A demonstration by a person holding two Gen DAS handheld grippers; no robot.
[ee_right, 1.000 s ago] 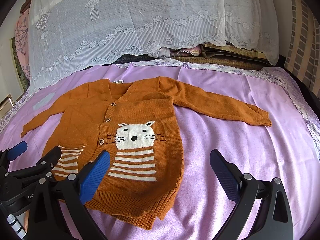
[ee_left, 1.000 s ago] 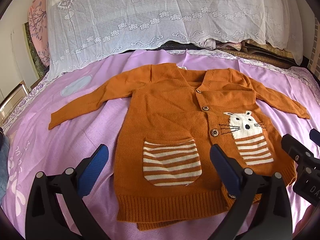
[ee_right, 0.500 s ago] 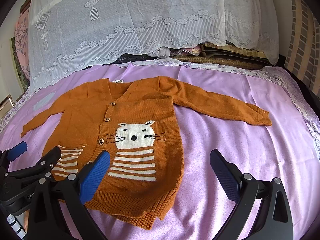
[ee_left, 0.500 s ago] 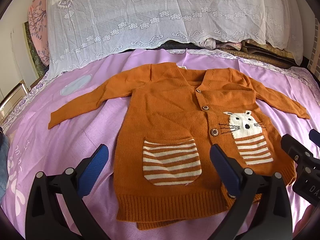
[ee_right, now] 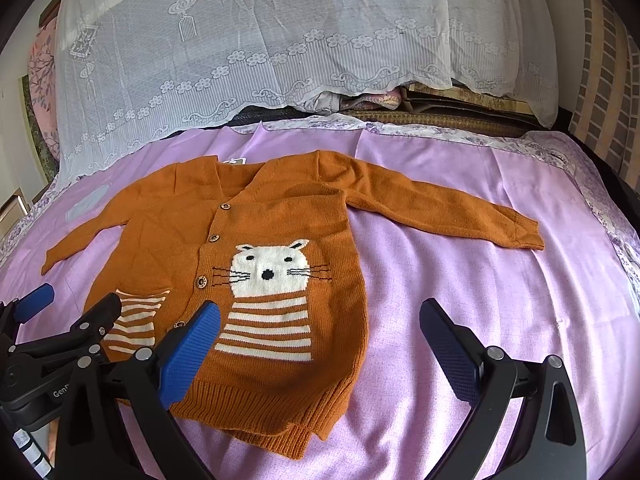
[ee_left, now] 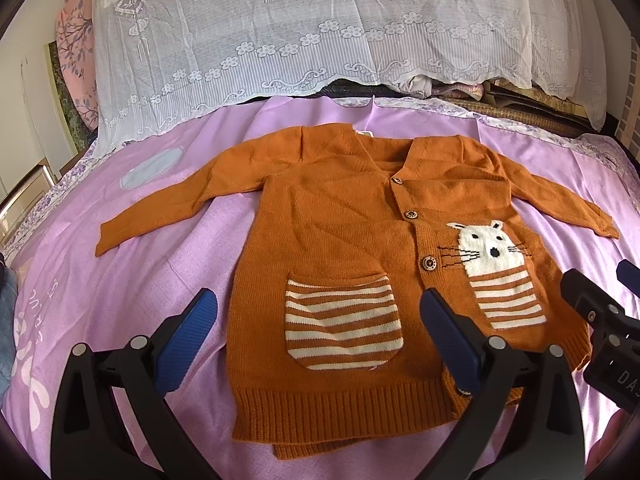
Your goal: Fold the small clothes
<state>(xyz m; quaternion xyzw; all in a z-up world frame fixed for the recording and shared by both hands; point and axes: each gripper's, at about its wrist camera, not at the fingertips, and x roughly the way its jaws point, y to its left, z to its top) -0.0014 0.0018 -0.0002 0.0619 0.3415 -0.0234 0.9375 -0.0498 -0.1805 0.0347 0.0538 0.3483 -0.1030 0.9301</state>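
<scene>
A small orange knitted cardigan (ee_left: 340, 240) lies flat, front up, on a purple bedsheet (ee_left: 120, 280), sleeves spread to both sides. It has a white cat face, striped pockets and brown buttons. It also shows in the right wrist view (ee_right: 280, 248). My left gripper (ee_left: 320, 332) is open and empty, hovering near the hem above the striped pocket. My right gripper (ee_right: 320, 344) is open and empty near the hem's right side; it also shows at the right edge of the left wrist view (ee_left: 600, 320). The left gripper shows at the left edge of the right wrist view (ee_right: 60, 332).
A white lace cover (ee_left: 320, 20) drapes over piled bedding at the back of the bed. A pale grey patch (ee_left: 150, 166) lies on the sheet at the far left. A brick wall (ee_right: 600, 80) stands on the right.
</scene>
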